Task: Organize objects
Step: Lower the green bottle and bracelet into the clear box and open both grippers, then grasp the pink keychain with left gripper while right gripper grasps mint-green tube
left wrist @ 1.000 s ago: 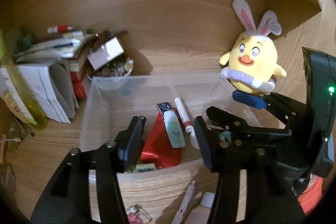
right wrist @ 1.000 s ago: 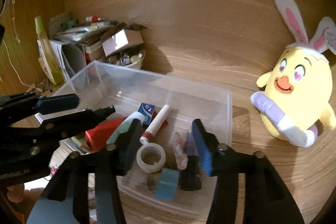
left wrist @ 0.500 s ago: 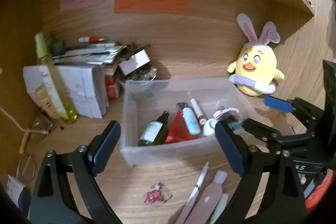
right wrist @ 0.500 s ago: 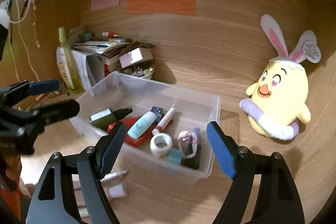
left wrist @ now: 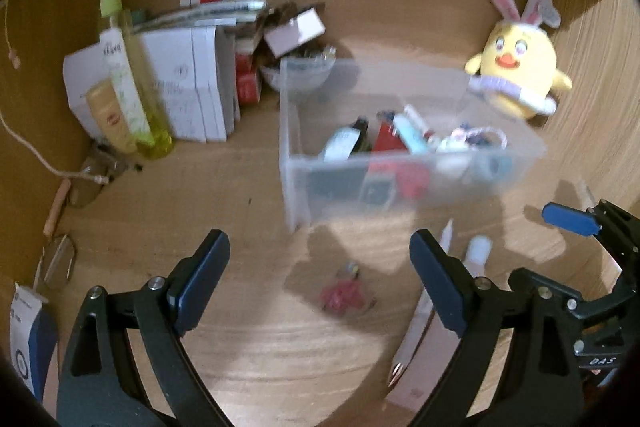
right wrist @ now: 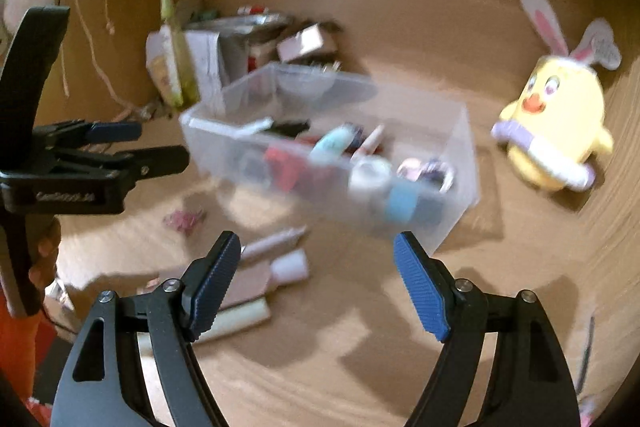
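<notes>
Both your grippers, left (left wrist: 318,281) and right (right wrist: 316,275), had jaws spread and empty, above the table (left wrist: 248,339), near the clear bin (left wrist: 400,183), tubes (right wrist: 276,267) lying below.

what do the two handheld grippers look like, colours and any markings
Both are black plastic clamp-style tools. The left gripper has two black arms with long cut-out slots and silver rivets, ending in dark navy pads. The right gripper has the same build, with brighter blue ribbed pads. Seen side-on from the right wrist view, the left one's body bears blurred pale lettering. An orange sleeve shows beneath it.
</notes>
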`<act>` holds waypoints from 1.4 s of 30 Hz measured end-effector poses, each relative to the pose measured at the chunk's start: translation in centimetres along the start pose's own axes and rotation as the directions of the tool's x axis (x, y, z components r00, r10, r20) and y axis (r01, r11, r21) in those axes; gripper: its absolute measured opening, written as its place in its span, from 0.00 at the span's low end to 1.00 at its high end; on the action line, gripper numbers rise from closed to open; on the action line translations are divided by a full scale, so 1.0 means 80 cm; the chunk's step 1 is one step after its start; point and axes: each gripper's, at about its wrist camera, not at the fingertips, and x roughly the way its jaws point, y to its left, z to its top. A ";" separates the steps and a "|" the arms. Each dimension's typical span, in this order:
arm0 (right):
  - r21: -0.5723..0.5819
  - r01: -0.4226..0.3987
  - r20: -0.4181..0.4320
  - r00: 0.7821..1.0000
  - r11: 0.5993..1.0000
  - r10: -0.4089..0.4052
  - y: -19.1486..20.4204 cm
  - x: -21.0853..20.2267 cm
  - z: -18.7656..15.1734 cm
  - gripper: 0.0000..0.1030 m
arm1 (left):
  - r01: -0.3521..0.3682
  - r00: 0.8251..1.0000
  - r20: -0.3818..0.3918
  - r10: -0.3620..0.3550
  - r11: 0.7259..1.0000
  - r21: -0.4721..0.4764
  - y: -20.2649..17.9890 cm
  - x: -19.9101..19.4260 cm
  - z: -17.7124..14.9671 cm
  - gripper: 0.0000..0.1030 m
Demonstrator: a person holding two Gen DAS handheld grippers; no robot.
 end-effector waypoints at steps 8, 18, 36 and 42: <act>0.015 -0.080 -0.107 0.991 0.997 0.081 0.025 0.023 -0.034 0.74 | -0.006 0.997 -0.074 0.005 1.000 -0.009 0.008 0.019 -0.032 0.90; -0.013 -0.079 -0.134 0.988 0.997 0.077 0.033 0.025 -0.053 0.72 | 0.016 0.993 -0.120 -0.015 1.000 0.011 -0.002 0.030 -0.043 0.89; 0.088 -0.029 -0.141 0.989 0.996 0.041 -0.008 -0.012 -0.070 0.67 | 0.032 0.995 -0.101 -0.026 0.997 0.064 -0.014 0.038 -0.039 0.29; 0.079 -0.045 -0.150 0.987 0.996 0.057 0.004 -0.018 -0.086 0.53 | 0.039 0.995 -0.099 -0.033 0.998 0.058 -0.016 0.037 -0.040 0.28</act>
